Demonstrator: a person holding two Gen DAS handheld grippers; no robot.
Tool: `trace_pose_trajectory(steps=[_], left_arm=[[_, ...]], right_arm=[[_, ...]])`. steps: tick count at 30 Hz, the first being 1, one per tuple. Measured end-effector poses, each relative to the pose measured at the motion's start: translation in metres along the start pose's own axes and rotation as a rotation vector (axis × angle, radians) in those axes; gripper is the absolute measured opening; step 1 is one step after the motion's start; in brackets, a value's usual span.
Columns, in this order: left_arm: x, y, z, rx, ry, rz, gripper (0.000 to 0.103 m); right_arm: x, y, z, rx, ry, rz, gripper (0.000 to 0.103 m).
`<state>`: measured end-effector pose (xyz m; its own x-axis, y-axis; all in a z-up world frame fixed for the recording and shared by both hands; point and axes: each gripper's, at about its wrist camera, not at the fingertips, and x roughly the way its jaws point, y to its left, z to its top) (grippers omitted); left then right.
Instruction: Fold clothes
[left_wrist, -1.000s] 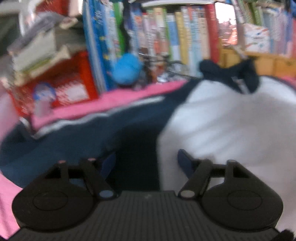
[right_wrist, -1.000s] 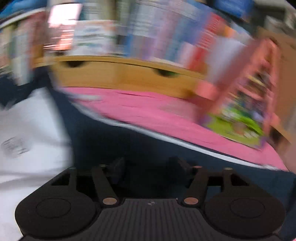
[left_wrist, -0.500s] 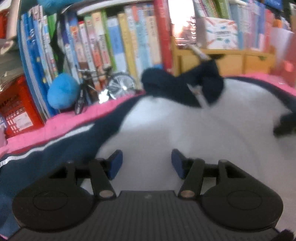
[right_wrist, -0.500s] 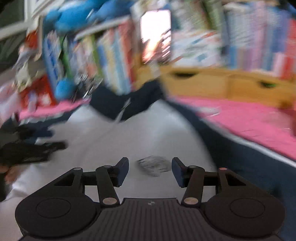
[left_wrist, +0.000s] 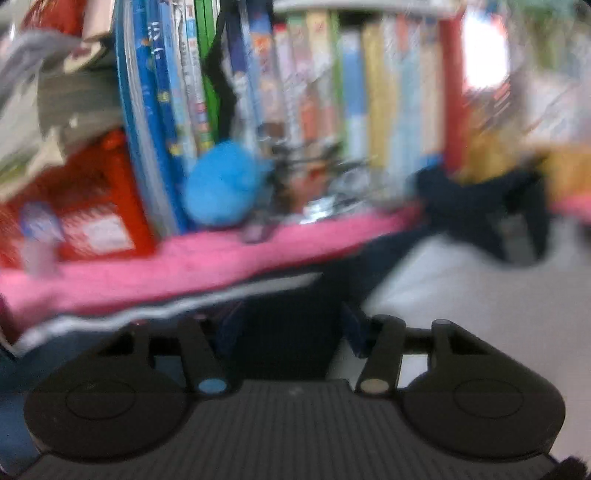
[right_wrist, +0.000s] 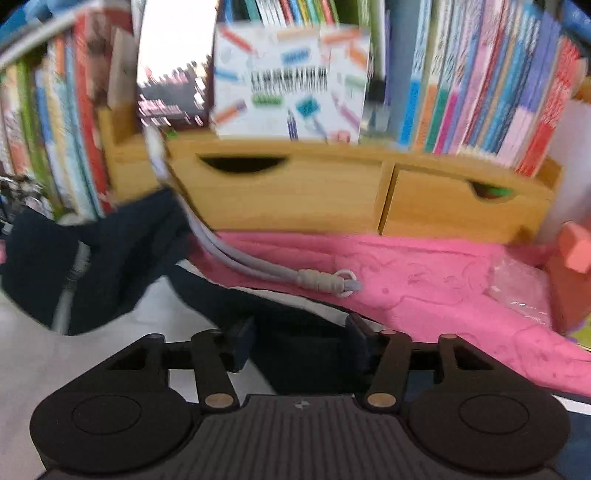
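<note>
Navy-and-white cotton garment (right_wrist: 92, 354) lies spread on the pink cloth (right_wrist: 424, 280), left gripper (left_wrist: 288, 325) closing and right gripper (right_wrist: 301, 341) opening astride its navy sleeves, seemingly unpinched; next comes gripping and folding inward.

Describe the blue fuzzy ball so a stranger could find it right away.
Start at the row of upright books behind the pink cloth. Where the books meet the cloth, right of the red crate, sits the blue fuzzy ball. It is the only round, soft thing among flat spines.
</note>
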<state>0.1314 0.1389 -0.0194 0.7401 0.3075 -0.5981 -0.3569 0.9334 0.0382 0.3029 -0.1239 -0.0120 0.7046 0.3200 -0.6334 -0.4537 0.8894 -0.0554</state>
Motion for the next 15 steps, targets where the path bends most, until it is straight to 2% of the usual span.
trace_pose_trajectory(steps=[1,4,7,9,11,12,13,14,15], left_arm=[[-0.014,-0.004,-0.004,0.021,-0.003,-0.047,0.054],[-0.058,-0.019,-0.015,0.086,-0.01,-0.187,0.054],[-0.099,-0.05,-0.027,0.161,0.042,-0.347,0.054],[-0.12,-0.07,-0.036,0.194,0.073,-0.417,0.054],[-0.128,-0.09,-0.045,0.219,0.125,-0.474,0.055],[-0.126,-0.102,-0.048,0.234,0.15,-0.483,0.056],[-0.119,-0.112,-0.051,0.249,0.171,-0.472,0.056],[-0.113,-0.122,-0.052,0.265,0.185,-0.457,0.056],[-0.107,-0.132,-0.052,0.292,0.166,-0.426,0.059]], right_arm=[[-0.016,0.002,-0.005,-0.014,-0.026,0.033,0.054],[-0.071,0.014,-0.034,-0.072,-0.032,0.171,0.055],[-0.143,0.027,-0.082,-0.124,-0.06,0.313,0.058],[-0.189,0.036,-0.117,-0.131,-0.094,0.358,0.058],[-0.218,0.042,-0.148,-0.111,-0.086,0.39,0.058],[-0.229,0.044,-0.163,-0.092,-0.07,0.404,0.051],[-0.232,0.049,-0.175,-0.084,-0.017,0.425,0.031],[-0.234,0.055,-0.185,-0.075,0.027,0.443,0.024],[-0.236,0.061,-0.194,-0.067,0.038,0.444,0.021]])
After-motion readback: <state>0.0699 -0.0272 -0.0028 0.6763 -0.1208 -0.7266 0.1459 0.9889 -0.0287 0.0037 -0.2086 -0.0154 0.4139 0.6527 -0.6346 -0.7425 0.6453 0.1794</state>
